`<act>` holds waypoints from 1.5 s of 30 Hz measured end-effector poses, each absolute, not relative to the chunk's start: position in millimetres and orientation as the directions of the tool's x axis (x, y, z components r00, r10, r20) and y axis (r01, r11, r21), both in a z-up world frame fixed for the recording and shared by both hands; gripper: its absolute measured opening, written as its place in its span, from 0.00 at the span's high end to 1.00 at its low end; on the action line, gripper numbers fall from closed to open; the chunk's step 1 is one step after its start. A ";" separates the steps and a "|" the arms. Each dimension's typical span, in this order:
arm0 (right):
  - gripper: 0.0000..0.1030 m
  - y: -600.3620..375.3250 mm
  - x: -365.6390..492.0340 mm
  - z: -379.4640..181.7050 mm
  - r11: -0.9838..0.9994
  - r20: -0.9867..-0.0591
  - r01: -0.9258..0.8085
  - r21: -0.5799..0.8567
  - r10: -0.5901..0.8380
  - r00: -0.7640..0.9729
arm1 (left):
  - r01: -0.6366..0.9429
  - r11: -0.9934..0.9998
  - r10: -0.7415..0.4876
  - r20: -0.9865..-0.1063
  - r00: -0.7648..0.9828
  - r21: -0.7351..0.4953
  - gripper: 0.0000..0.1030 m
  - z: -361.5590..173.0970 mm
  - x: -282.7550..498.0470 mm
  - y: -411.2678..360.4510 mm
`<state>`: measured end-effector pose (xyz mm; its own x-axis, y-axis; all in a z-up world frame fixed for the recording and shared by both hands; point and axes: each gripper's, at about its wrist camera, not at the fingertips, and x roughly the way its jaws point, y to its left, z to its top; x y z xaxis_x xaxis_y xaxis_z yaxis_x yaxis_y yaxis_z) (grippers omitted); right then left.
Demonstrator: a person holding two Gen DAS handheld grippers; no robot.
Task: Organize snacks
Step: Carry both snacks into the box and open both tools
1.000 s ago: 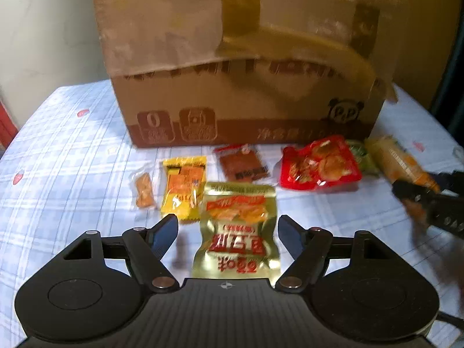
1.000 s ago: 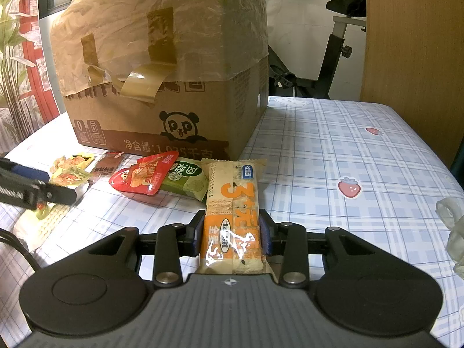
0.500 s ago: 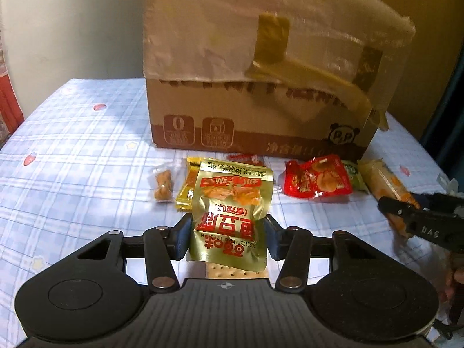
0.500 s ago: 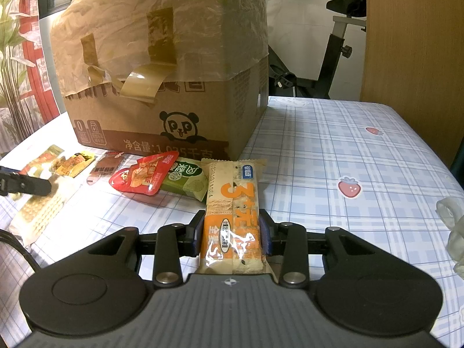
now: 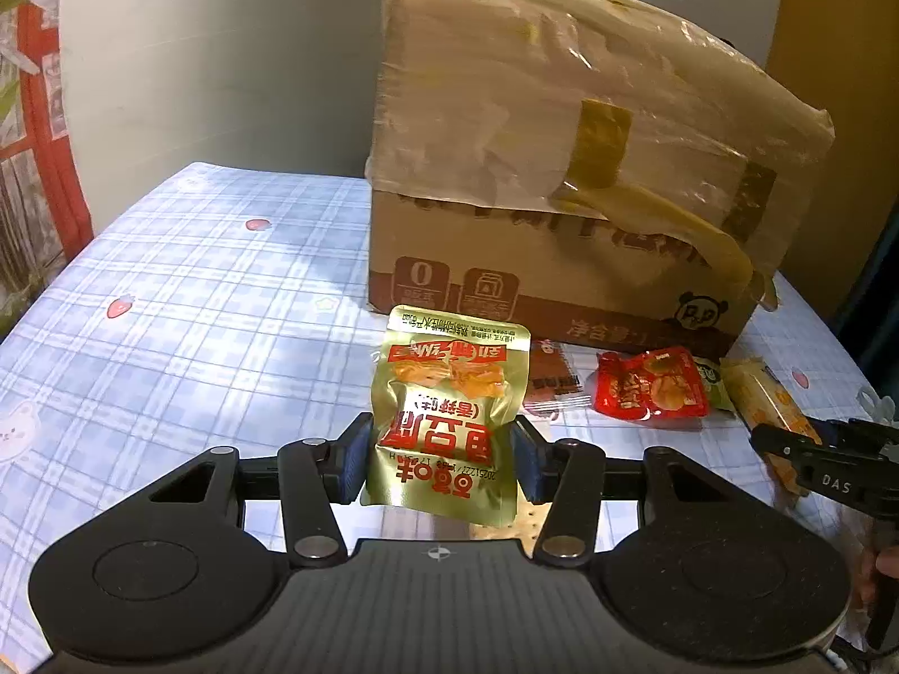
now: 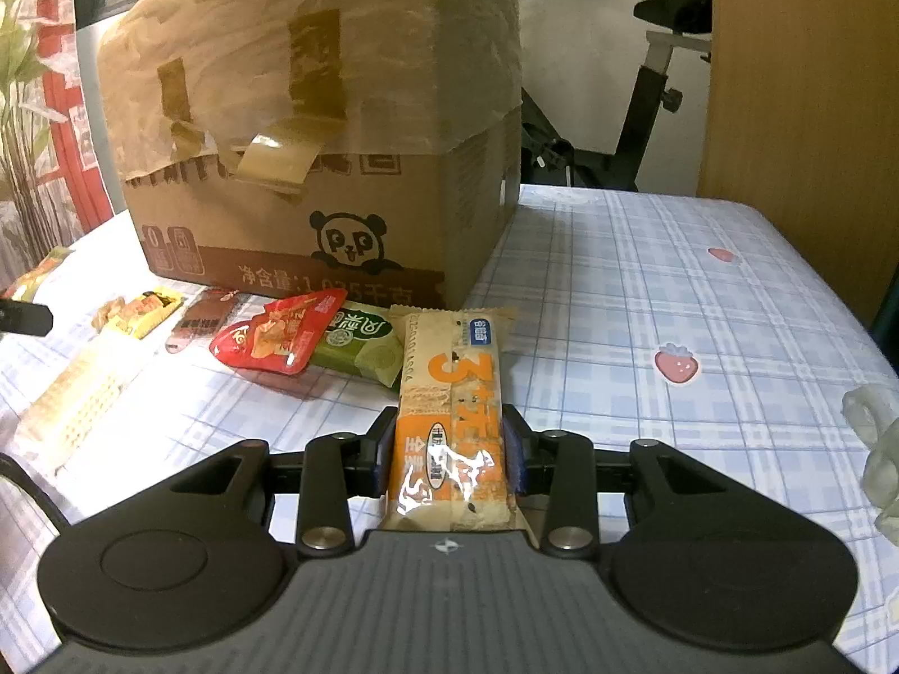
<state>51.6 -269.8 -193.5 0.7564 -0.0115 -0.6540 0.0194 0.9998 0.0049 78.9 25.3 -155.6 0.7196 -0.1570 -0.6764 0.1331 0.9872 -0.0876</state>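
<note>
Jaws of the left gripper (image 5: pixel 441 458) clamp a shiny gold foil snack pouch (image 5: pixel 446 415), lifted clear of the blue checked surface (image 5: pixel 196 326); its red label and Chinese characters read upside down. Behind stands a taped brown cardboard box (image 5: pixel 562 168) with a panda logo, and a red snack packet (image 5: pixel 652 390) lies at its foot.

From the right wrist, the right gripper (image 6: pixel 448 449) pinches an orange-and-white wrapped biscuit bar (image 6: pixel 449 421) printed with a large "3". Beside it lies a green packet (image 6: pixel 359 345).
</note>
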 end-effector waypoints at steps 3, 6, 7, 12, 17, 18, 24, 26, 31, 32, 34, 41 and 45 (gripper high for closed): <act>0.62 -277.1 49.2 -189.4 0.997 -0.660 0.053 0.056 -0.003 0.751 | 0.127 0.988 -0.150 -0.662 0.735 -0.083 0.48 -150.4 78.8 28.1; 0.63 -281.9 39.9 -179.7 0.994 -0.648 0.074 0.077 -0.007 0.762 | 0.122 0.990 -0.138 -0.643 0.753 -0.070 0.48 -143.1 80.5 30.6; 0.63 -282.7 35.9 -173.4 0.994 -0.635 0.076 0.075 -0.011 0.772 | 0.122 0.990 -0.138 -0.635 0.760 -0.070 0.48 -139.5 81.6 31.8; 0.63 -291.1 28.7 -131.7 0.992 -0.559 0.101 0.077 -0.041 0.828 | 0.145 0.987 -0.158 -0.575 0.803 -0.069 0.48 -111.9 89.2 33.6; 0.63 -293.5 36.3 -72.8 0.994 -0.448 0.101 0.043 -0.071 0.891 | 0.175 0.982 -0.189 -0.487 0.853 -0.075 0.48 -68.7 98.0 36.8; 0.63 -292.6 40.1 -59.8 0.995 -0.423 0.092 0.036 -0.069 0.904 | 0.182 0.981 -0.195 -0.469 0.861 -0.074 0.48 -59.5 101.3 36.5; 0.63 -279.7 77.8 -2.5 1.000 -0.339 0.012 0.008 -0.008 0.941 | 0.241 0.967 -0.253 -0.413 0.875 -0.084 0.48 -9.2 135.2 29.5; 0.63 -270.7 98.4 8.8 0.999 -0.344 -0.034 -0.001 0.031 0.939 | 0.258 0.961 -0.276 -0.411 0.869 -0.099 0.48 3.5 149.8 23.4; 0.63 -247.8 163.7 17.0 0.992 -0.417 -0.113 -0.049 0.083 0.905 | 0.291 0.953 -0.299 -0.426 0.854 -0.084 0.47 17.7 193.9 -4.6; 0.63 -242.4 177.7 15.4 0.992 -0.436 -0.119 -0.049 0.086 0.896 | 0.292 0.952 -0.300 -0.432 0.850 -0.088 0.47 17.4 203.1 -9.2; 0.63 -233.3 201.0 11.2 0.991 -0.472 -0.130 -0.032 0.099 0.876 | 0.294 0.952 -0.299 -0.452 0.840 -0.084 0.47 16.6 220.6 -19.4; 0.62 -208.7 245.6 -19.3 0.992 -0.536 -0.119 0.034 0.119 0.836 | 0.281 0.957 -0.280 -0.522 0.806 -0.079 0.42 -3.6 260.1 -29.9; 0.59 -203.8 251.7 -22.8 0.994 -0.537 -0.104 0.040 0.109 0.836 | 0.266 0.960 -0.271 -0.547 0.792 -0.089 0.38 -12.3 269.2 -26.3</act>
